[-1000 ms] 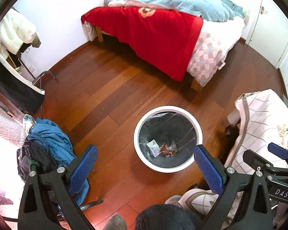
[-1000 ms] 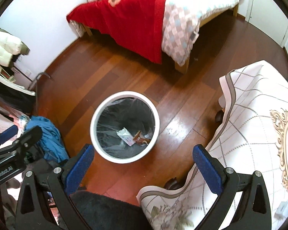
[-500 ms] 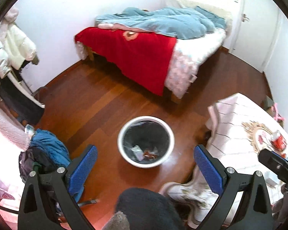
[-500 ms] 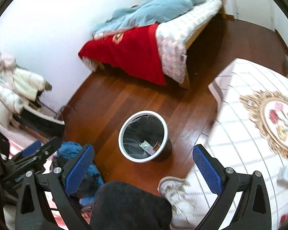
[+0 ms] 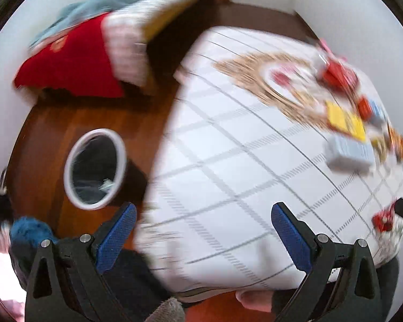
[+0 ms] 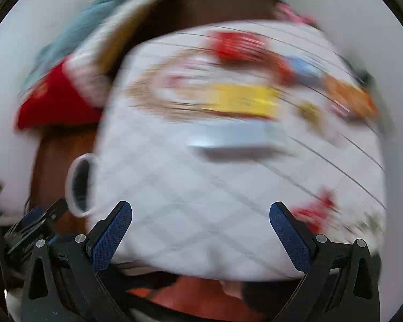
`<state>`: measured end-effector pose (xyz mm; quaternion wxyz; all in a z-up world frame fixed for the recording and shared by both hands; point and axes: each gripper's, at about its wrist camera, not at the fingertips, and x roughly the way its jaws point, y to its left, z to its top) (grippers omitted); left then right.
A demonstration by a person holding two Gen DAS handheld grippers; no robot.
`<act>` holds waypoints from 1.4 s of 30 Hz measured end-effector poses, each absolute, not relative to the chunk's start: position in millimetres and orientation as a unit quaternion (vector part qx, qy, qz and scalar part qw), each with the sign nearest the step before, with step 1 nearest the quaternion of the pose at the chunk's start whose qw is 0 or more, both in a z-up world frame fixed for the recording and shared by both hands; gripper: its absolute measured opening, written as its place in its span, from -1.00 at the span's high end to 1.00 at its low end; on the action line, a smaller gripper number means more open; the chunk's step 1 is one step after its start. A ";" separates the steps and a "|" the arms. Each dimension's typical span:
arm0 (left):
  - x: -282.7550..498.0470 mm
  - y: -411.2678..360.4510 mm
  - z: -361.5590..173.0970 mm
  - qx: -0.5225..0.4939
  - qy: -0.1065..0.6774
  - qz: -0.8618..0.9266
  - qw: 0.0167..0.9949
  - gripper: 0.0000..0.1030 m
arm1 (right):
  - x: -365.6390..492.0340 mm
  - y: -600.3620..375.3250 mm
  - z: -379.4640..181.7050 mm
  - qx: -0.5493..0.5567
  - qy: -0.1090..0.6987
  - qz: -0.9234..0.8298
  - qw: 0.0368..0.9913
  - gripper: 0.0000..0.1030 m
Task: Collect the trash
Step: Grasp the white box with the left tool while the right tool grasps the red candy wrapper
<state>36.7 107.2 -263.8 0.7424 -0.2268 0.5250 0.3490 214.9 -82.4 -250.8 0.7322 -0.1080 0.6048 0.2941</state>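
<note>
Blue-padded fingers of the left gripper (image 5: 202, 232) stand wide apart with nothing between them, above the near edge of a table draped in a white grid-patterned cloth (image 5: 228, 177). The right gripper (image 6: 201, 230) is likewise spread and empty over the same cloth (image 6: 190, 209). Both views are motion-blurred. Trash lies on the far right part of the table, well ahead of both sets of tongs: a yellow packet (image 5: 345, 120), a pale blue-grey box (image 5: 349, 151), red wrappers (image 5: 338, 75) and a small red scrap (image 5: 384, 218) near the right edge. A white-rimmed bin (image 5: 95, 173) with a dark liner stands on the wooden floor (image 5: 48, 128) left of the table. Behind it is a bed with a red blanket (image 5: 72, 61).
</note>
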 end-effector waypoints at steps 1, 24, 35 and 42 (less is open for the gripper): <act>46.4 101.3 -269.1 -0.220 0.532 0.341 0.743 -0.99 | 224.5 -93.7 -256.7 -0.098 0.612 0.275 0.735 -1.00; 233.6 9.9 -284.5 0.135 0.608 0.039 0.782 -0.97 | 308.1 -135.5 -308.2 -0.013 0.626 0.208 0.751 0.31; 249.4 40.6 -305.2 -0.050 0.664 0.050 0.744 0.31 | 326.8 -140.1 -309.1 -0.022 0.651 0.204 0.730 0.15; 222.5 57.7 -303.9 -0.153 0.640 0.108 0.745 0.34 | 321.3 -135.9 -313.2 -0.013 0.650 0.212 0.730 0.15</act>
